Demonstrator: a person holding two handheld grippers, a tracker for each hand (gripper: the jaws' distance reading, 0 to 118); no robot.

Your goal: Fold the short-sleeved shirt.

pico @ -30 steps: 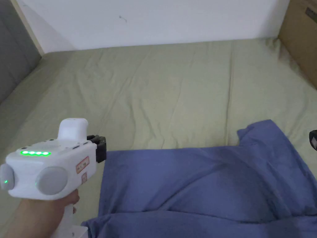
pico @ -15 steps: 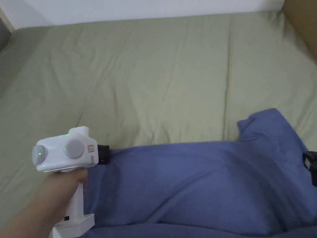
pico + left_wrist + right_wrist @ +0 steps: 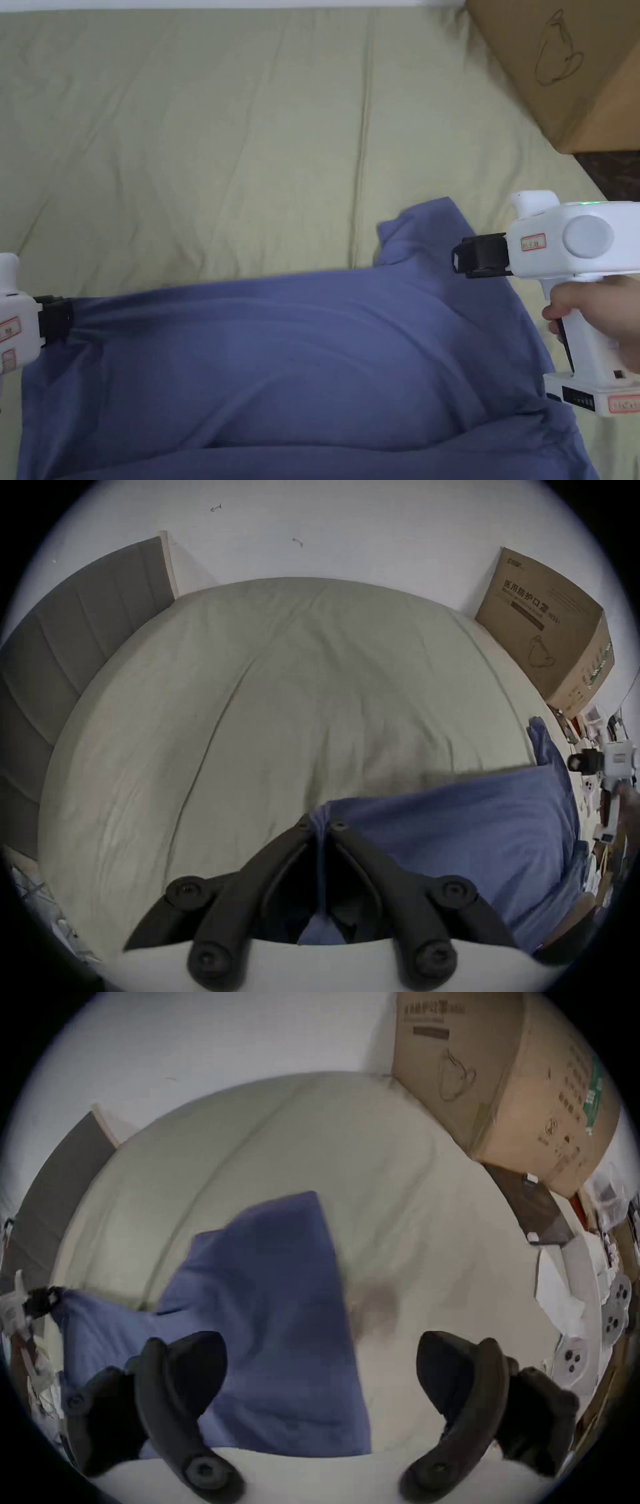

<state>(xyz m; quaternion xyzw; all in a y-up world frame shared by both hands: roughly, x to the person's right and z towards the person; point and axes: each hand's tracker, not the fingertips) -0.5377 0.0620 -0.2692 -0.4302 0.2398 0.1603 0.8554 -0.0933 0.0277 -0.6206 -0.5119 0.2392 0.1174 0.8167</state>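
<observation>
The blue short-sleeved shirt (image 3: 294, 362) lies spread across the near part of the bed, one sleeve (image 3: 425, 234) pointing away from me. My left gripper (image 3: 62, 317) is at the shirt's left corner, shut on a pinch of blue cloth (image 3: 320, 821). My right gripper (image 3: 459, 256) hovers above the shirt's right side beside the sleeve, held by a hand (image 3: 600, 312). In the right gripper view its jaws stand wide apart over the shirt (image 3: 270, 1321) with nothing between them, so the right gripper (image 3: 322, 1369) is open.
The pale green bed sheet (image 3: 250, 137) stretches away beyond the shirt. A large cardboard box (image 3: 562, 69) stands at the bed's far right corner. A grey headboard (image 3: 62, 646) is at the left, and clutter (image 3: 616, 1303) lies beside the bed on the right.
The head camera has swung right and down. The left gripper has closed onto the shirt's left corner and the cloth there is pulled taut. The right gripper has come over the shirt's right side.
</observation>
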